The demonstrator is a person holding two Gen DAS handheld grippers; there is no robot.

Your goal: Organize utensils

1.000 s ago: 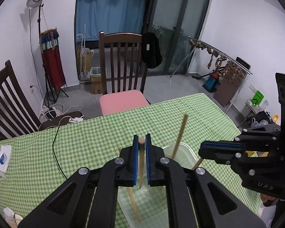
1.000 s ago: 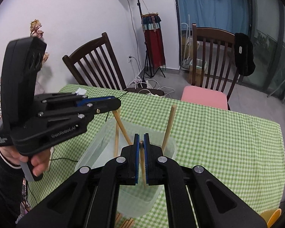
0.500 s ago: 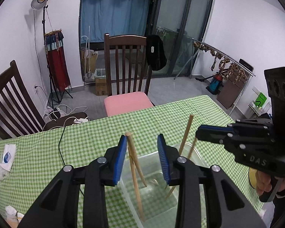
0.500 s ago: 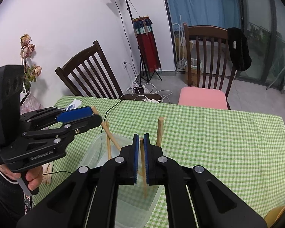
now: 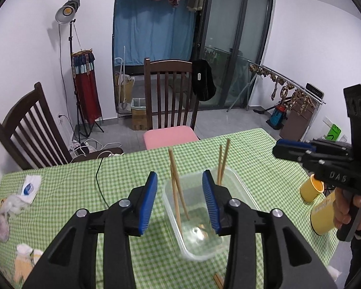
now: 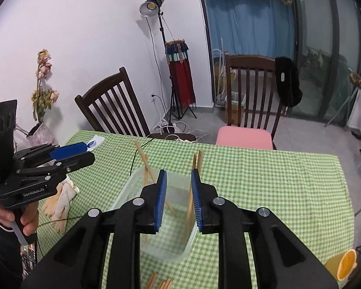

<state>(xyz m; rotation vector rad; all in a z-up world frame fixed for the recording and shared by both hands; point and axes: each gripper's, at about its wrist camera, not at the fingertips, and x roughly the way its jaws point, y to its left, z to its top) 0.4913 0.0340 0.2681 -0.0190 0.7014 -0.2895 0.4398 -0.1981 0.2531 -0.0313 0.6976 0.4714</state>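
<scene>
Four chopsticks (image 5: 174,180) lean inside the clear tub (image 5: 238,187) on the green-checked worktop (image 5: 72,187), two at each end, and a few more (image 6: 156,283) lie loose by its near edge. Both the left gripper (image 5: 179,202) and the right gripper (image 6: 177,200) have just been opening; their fingers stand spread with nothing pinched. The sticks look light, stiff and smooth, liable to roll or pivot, so I'd pinch one near its middle, across the shaft.

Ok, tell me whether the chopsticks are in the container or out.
In: four chopsticks lean inside the clear container; more lie outside.
</scene>
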